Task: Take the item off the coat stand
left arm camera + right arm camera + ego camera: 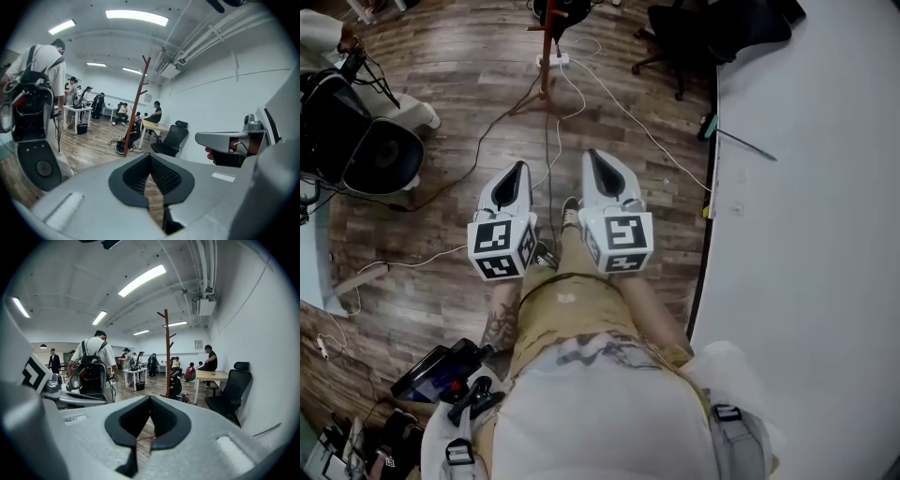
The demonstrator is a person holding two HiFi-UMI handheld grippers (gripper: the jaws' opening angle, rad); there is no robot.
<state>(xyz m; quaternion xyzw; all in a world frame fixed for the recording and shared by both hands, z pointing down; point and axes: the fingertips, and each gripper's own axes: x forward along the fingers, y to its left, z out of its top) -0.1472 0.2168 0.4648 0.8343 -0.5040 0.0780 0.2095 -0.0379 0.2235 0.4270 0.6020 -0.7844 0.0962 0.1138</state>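
Note:
The coat stand [546,56] is a reddish-brown pole on the wood floor ahead of me, with a dark item [559,11] hanging on it. In the left gripper view the stand [138,103] has the dark item [131,135] low on the pole; the right gripper view shows the stand [167,352] and the item [176,386] too. My left gripper [521,167] [150,155] and right gripper [592,154] [150,398] are side by side, well short of the stand. Both point toward it, shut, with nothing between the jaws.
A white wall [825,187] runs along the right, with a black office chair [689,42] near it. Cables [609,94] trail over the floor. Black gear [356,141] stands at the left. A person with a backpack rig [93,366] and several others are in the room.

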